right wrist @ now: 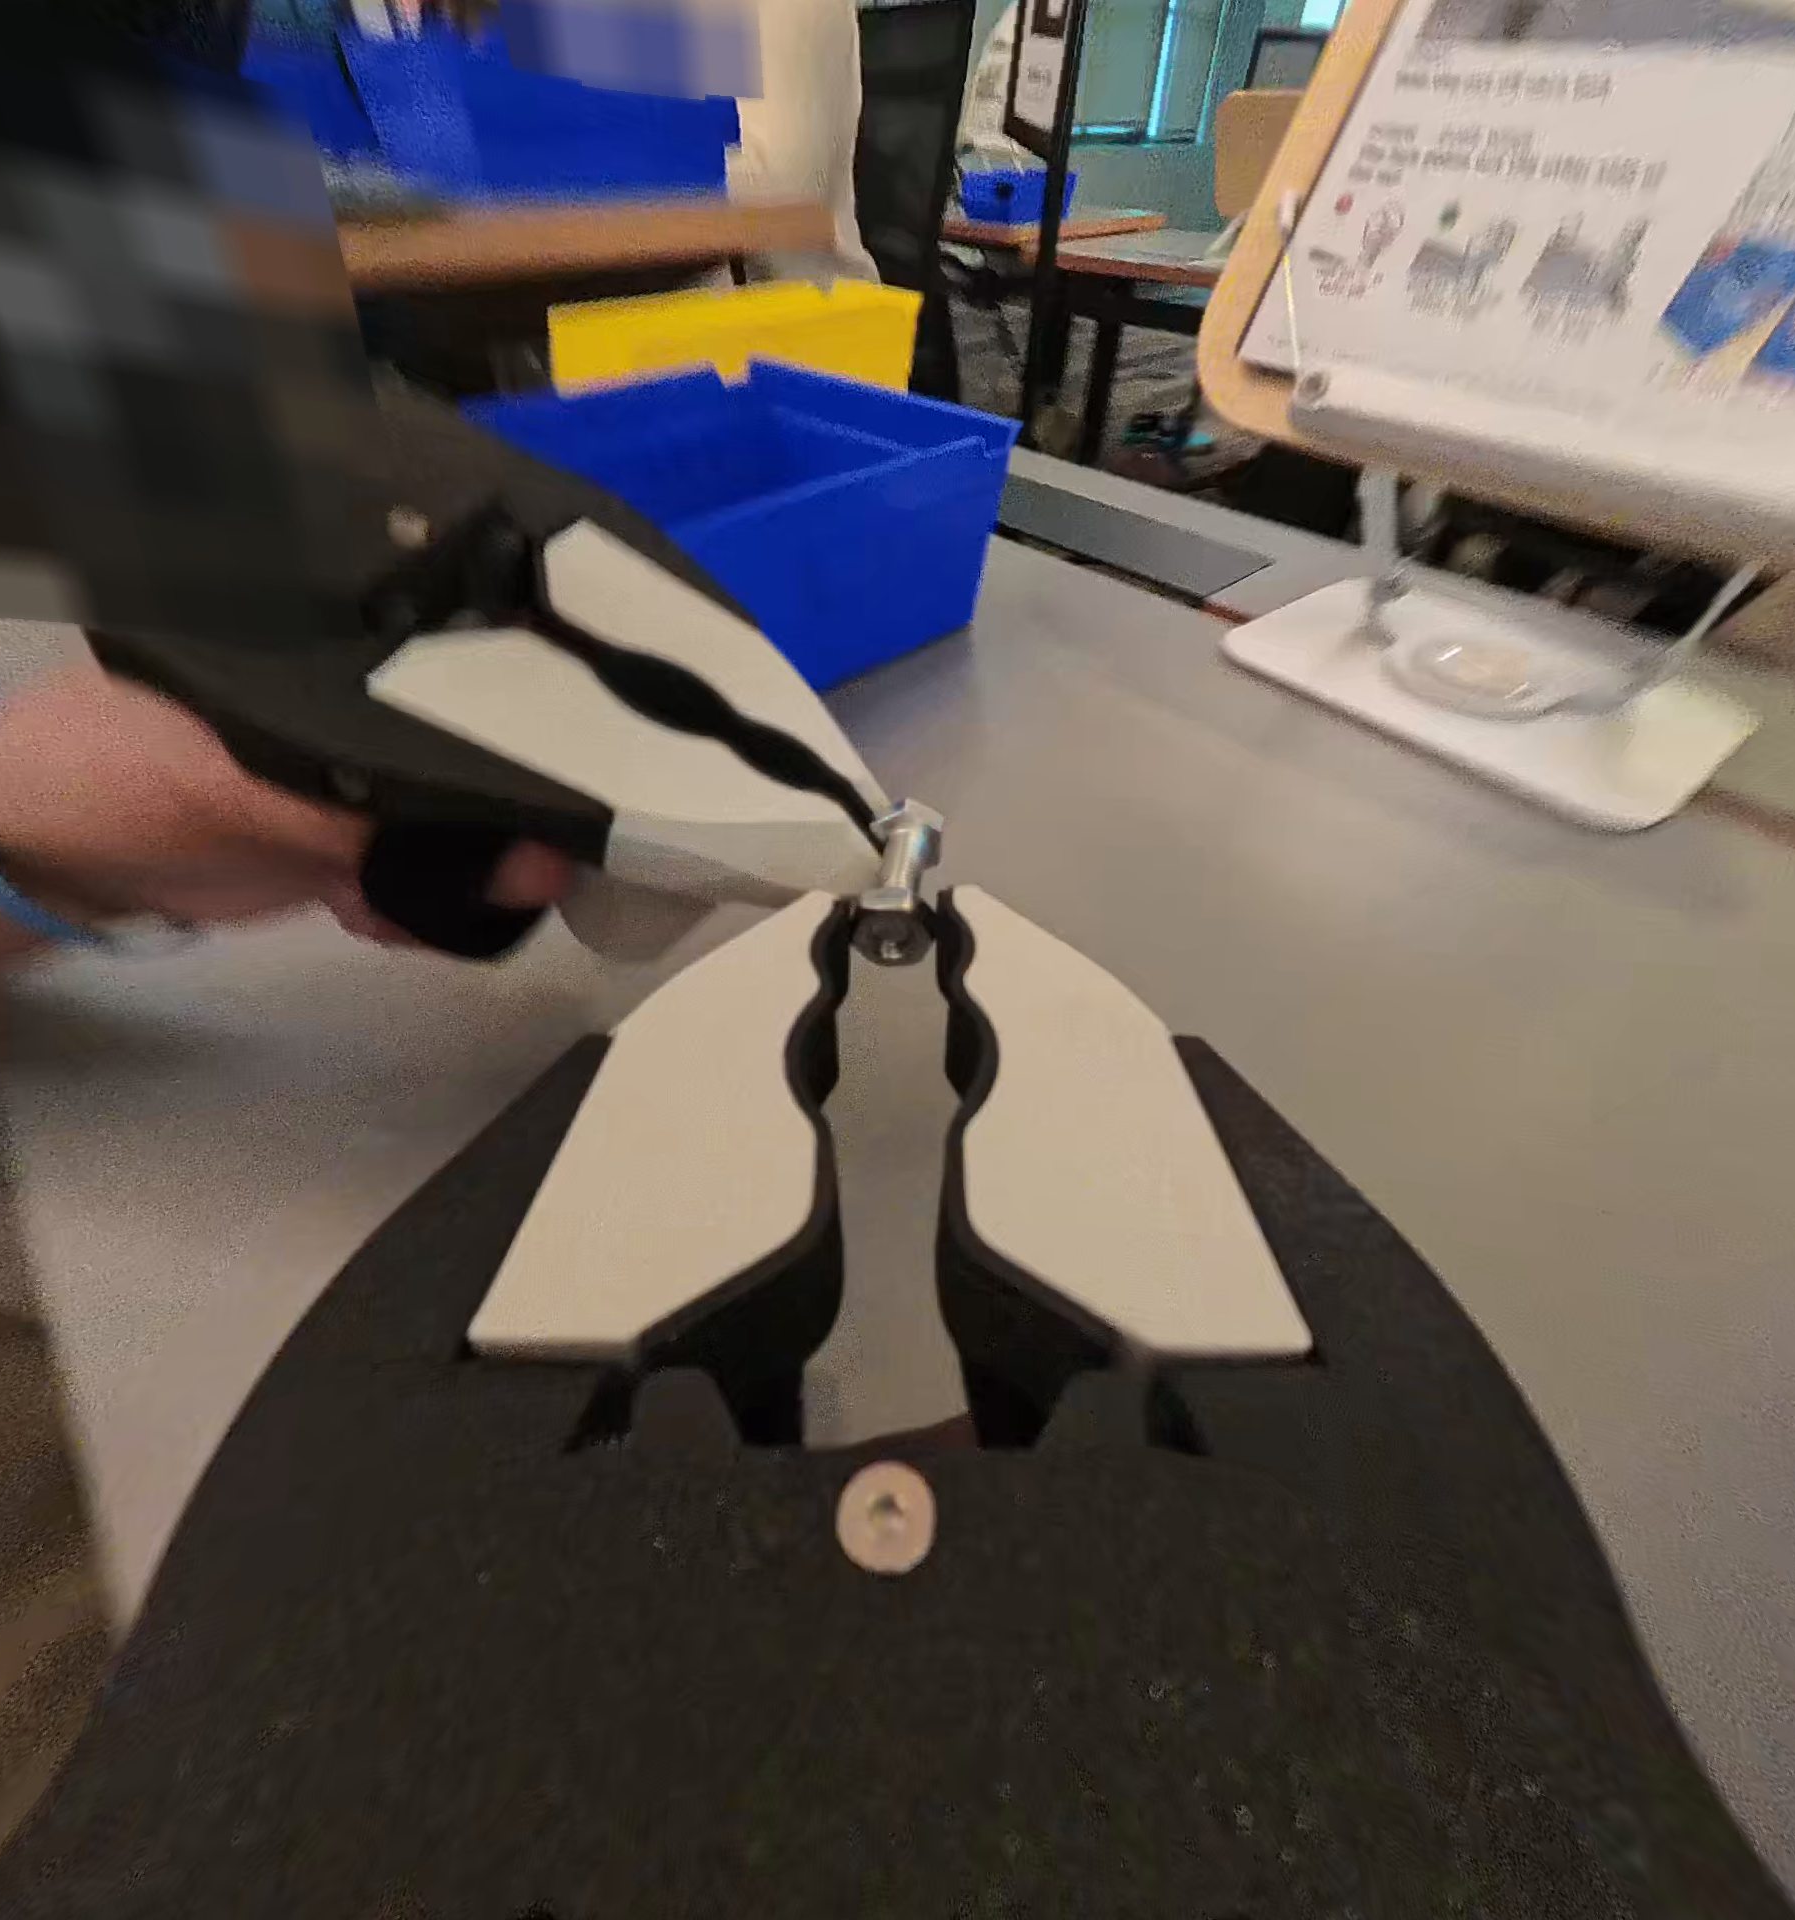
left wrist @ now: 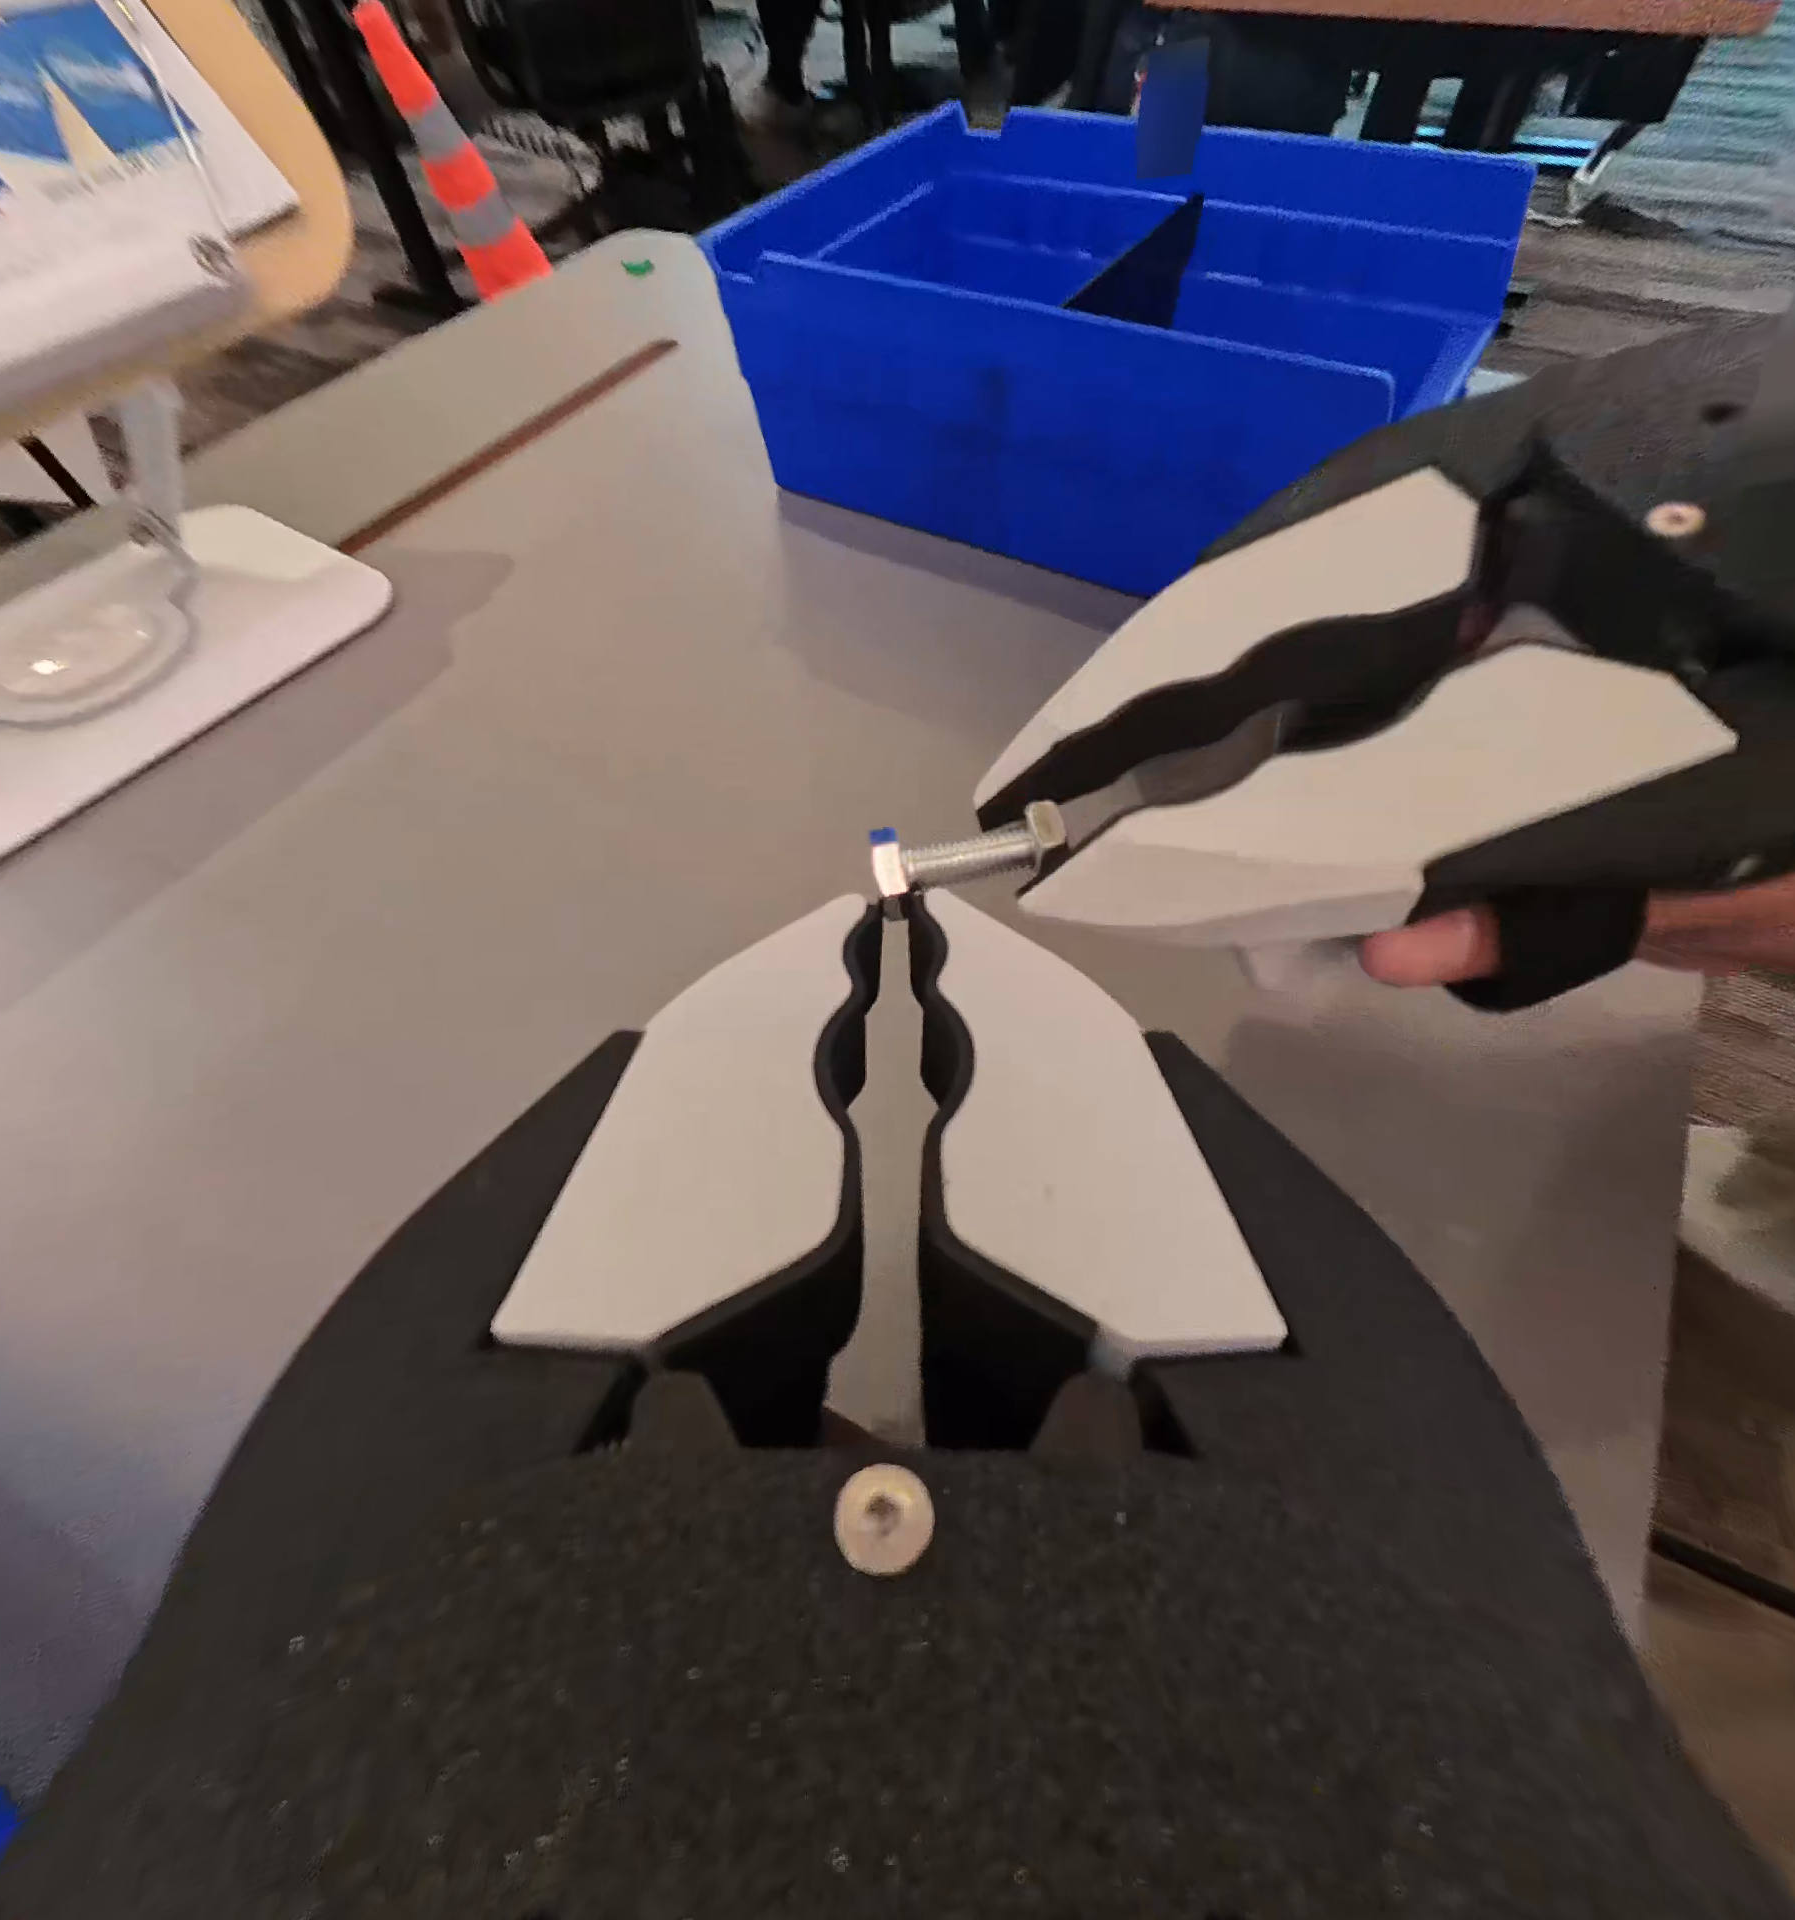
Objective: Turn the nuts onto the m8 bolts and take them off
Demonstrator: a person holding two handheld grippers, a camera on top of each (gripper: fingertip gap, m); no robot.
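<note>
A silver M8 bolt (left wrist: 966, 857) is held level above the grey table (left wrist: 560, 727), between the two grippers. My left gripper (left wrist: 895, 914) is shut on the nut (left wrist: 891, 871), which sits on the bolt's threaded end and has a blue mark on top. My right gripper (left wrist: 1028, 844) comes in from the right and is shut on the bolt's hex head (left wrist: 1047, 826). In the right wrist view my right gripper (right wrist: 888, 923) clamps the bolt head (right wrist: 888, 940). There the shaft (right wrist: 908, 857) points away to the nut (right wrist: 911, 816) in the left gripper (right wrist: 877, 826).
A blue divided bin (left wrist: 1080, 416) stands at the back of the table and also shows in the right wrist view (right wrist: 820, 499), with a yellow bin (right wrist: 727, 332) behind it. An instruction sheet on a white stand (left wrist: 145, 665) (right wrist: 1495, 707) is at the side. An orange cone (left wrist: 457, 177) stands beyond the table. Less than 4 cm separates the two grippers' tips.
</note>
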